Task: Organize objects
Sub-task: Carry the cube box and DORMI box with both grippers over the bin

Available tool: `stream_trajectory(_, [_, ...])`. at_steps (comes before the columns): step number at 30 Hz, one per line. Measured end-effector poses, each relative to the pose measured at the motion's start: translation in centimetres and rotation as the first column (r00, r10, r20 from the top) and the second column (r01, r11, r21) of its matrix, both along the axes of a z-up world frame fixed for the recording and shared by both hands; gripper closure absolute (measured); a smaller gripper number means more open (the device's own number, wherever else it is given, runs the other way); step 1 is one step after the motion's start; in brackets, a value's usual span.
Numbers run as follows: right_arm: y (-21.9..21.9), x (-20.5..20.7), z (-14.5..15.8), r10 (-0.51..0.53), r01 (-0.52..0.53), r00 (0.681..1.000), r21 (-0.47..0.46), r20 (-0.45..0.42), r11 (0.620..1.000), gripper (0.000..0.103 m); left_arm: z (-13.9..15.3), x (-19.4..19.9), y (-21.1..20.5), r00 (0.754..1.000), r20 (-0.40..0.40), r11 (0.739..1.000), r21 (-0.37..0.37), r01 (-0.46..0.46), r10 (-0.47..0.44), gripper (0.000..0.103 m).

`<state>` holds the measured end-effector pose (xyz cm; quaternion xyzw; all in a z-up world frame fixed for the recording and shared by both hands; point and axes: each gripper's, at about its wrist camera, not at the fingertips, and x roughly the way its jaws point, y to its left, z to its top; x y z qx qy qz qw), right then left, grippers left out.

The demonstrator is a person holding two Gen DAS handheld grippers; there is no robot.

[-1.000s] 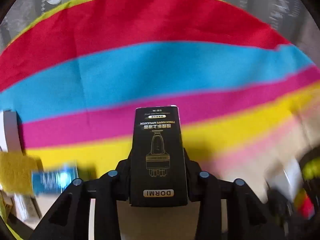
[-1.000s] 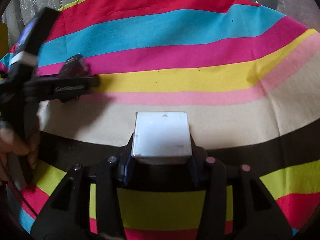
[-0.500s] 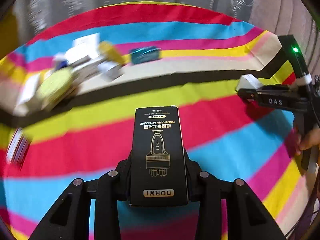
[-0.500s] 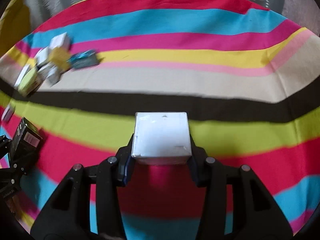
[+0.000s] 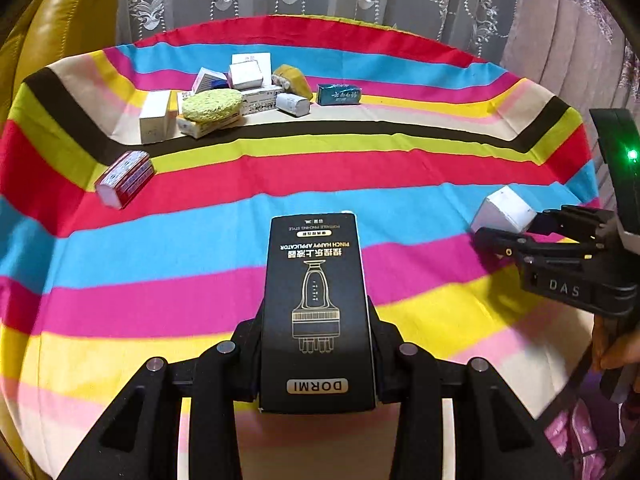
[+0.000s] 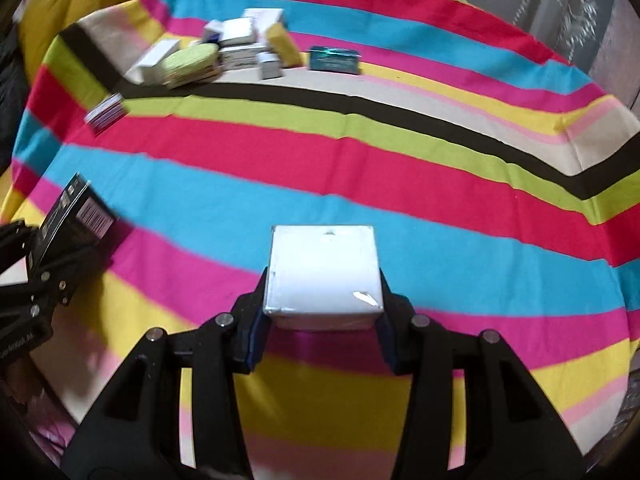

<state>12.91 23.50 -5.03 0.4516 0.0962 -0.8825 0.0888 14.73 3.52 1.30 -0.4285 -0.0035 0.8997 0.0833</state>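
Black card with gold print, the DORMI box (image 5: 318, 312) sits clamped lengthwise in the left gripper (image 5: 316, 360), its pads closed onto the two long sides and its far end sticking out above the striped cloth (image 5: 160, 240). A white box (image 6: 324, 272) is pinched the same way in the right gripper (image 6: 322, 320), whose jaws are only partly closed because the box fills them. Neither grip has altered over the last second.

What has changed is the outlook. A second ago each camera saw little but cloth close by; now both take in the whole tabletop, with the cluster of small boxes (image 5: 248, 88) and the yellow-green sponge (image 5: 212, 106) at the far left, a teal packet (image 5: 339, 94) just to its right, and a red-and-white box (image 5: 126, 178) lying apart, nearer. Both hands have swung across with their loads and now face that pile, with the right gripper visible at the right edge of the left view.

My reading is that both boxes are in transit to join the gathered group, with a wide stretch of cloth left to cross and no release begun.
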Motion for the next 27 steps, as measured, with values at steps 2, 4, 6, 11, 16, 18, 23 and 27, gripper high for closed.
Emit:
stream_trajectory(2, [-0.5, 0.8, 0.5, 0.011, -0.011, 1.000, 0.009, -0.009, 1.000, 0.054, 0.3, 0.6, 0.0, 1.000, -0.007, 1.000, 0.012, 0.003, -0.002, 0.062])
stream_trajectory(4, [-0.7, 1.7, 1.2, 0.019, -0.018, 1.000, 0.022, -0.019, 1.000, 0.054, 0.8, 1.1, 0.1, 1.000, -0.021, 1.000, 0.014, 0.005, -0.005, 0.062])
stream_trajectory(6, [-0.7, 2.1, 1.6, 0.022, -0.022, 0.999, 0.025, -0.025, 0.999, 0.054, 1.3, 1.4, 0.2, 1.000, -0.028, 1.000, 0.026, 0.011, -0.011, 0.062])
stream_trajectory(11, [-0.2, 3.5, 2.3, 0.022, -0.021, 0.999, 0.020, -0.033, 1.000, 0.054, 2.8, 2.2, 1.3, 0.997, -0.062, 0.999, 0.012, 0.049, -0.048, 0.062])
stream_trajectory(16, [1.3, 5.9, 3.6, 0.017, -0.016, 0.998, 0.017, -0.059, 1.000, 0.054, 4.7, 3.3, 3.0, 0.991, -0.095, 0.995, 0.012, 0.101, -0.099, 0.062])
stream_trajectory(18, [2.3, 7.3, 4.3, 0.008, -0.007, 0.997, 0.019, -0.074, 1.000, 0.054, 5.4, 3.9, 4.0, 0.986, -0.110, 0.991, 0.007, 0.131, -0.129, 0.062])
stream_trajectory(23, [4.3, 9.6, 5.1, -0.025, 0.027, 0.995, 0.016, -0.096, 1.000, 0.054, 6.5, 5.0, 6.6, 0.971, -0.123, 0.979, -0.008, 0.205, -0.205, 0.062])
stream_trajectory(27, [6.4, 11.1, 5.5, -0.057, 0.060, 0.992, 0.022, -0.113, 0.998, 0.054, 7.2, 5.8, 9.0, 0.953, -0.130, 0.962, -0.031, 0.271, -0.273, 0.062])
